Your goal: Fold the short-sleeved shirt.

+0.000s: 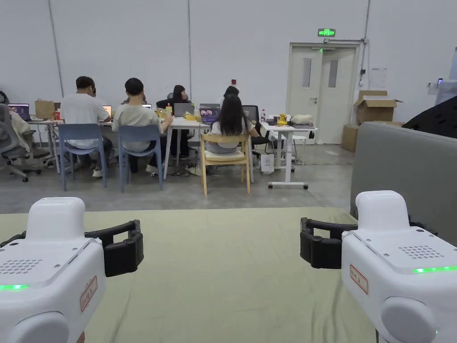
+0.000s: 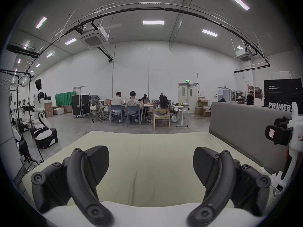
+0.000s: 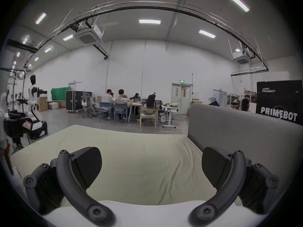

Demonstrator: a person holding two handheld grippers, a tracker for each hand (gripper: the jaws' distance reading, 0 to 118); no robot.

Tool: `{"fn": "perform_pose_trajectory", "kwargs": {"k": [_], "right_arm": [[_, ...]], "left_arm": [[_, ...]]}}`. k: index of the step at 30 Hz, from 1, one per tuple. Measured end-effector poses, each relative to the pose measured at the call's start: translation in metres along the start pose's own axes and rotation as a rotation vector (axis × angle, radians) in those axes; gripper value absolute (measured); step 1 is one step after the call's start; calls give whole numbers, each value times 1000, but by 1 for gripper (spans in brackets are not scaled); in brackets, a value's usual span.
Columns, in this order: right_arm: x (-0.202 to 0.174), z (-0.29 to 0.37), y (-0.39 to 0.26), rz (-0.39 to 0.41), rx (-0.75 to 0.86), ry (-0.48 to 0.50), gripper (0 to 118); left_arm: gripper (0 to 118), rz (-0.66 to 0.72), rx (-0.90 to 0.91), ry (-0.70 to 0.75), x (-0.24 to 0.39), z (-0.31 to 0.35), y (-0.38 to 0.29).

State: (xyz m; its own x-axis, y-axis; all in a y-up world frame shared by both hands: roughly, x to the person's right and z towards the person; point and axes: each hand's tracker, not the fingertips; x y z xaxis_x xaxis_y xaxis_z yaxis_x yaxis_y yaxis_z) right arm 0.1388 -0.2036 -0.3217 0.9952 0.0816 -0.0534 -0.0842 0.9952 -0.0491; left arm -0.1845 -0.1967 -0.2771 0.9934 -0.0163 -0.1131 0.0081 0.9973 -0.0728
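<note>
A bed with a pale yellow-green sheet (image 1: pixel 223 277) spreads out flat in front of me, lightly creased. My left gripper (image 1: pixel 129 248) hovers over its near left part with the jaws wide apart and nothing between them (image 2: pixel 150 158). My right gripper (image 1: pixel 312 243) hovers over the near right part, likewise open and empty (image 3: pixel 151 155). Both point away from me toward the far edge of the bed. In the left gripper view the right gripper (image 2: pixel 278 135) appears at the right edge. The left gripper (image 3: pixel 18 127) appears at the left edge of the right gripper view.
A grey padded headboard (image 1: pixel 401 169) stands along the bed's right side. Beyond the far edge, several people sit on chairs (image 1: pixel 225 156) at tables. A humanoid robot (image 2: pixel 40 109) stands left of the bed, and a black crate (image 2: pixel 282 96) sits behind the headboard.
</note>
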Motion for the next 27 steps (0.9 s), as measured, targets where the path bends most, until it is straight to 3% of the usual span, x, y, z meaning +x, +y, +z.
{"fn": "perform_pose_trajectory", "kwargs": {"k": [13,22,27], "right_arm": [[15,-4,-2,-117,-37,133,118],[3,-9,-1,-57,-62,37,118],[5,-6,0,-91,-45,51,118]], "left_arm": [[110,26,-19,10,-6,-8,-5],[110,32,-21,9,-4,-6,-3],[110,37,-22,13,-6,-4,-3]]}}
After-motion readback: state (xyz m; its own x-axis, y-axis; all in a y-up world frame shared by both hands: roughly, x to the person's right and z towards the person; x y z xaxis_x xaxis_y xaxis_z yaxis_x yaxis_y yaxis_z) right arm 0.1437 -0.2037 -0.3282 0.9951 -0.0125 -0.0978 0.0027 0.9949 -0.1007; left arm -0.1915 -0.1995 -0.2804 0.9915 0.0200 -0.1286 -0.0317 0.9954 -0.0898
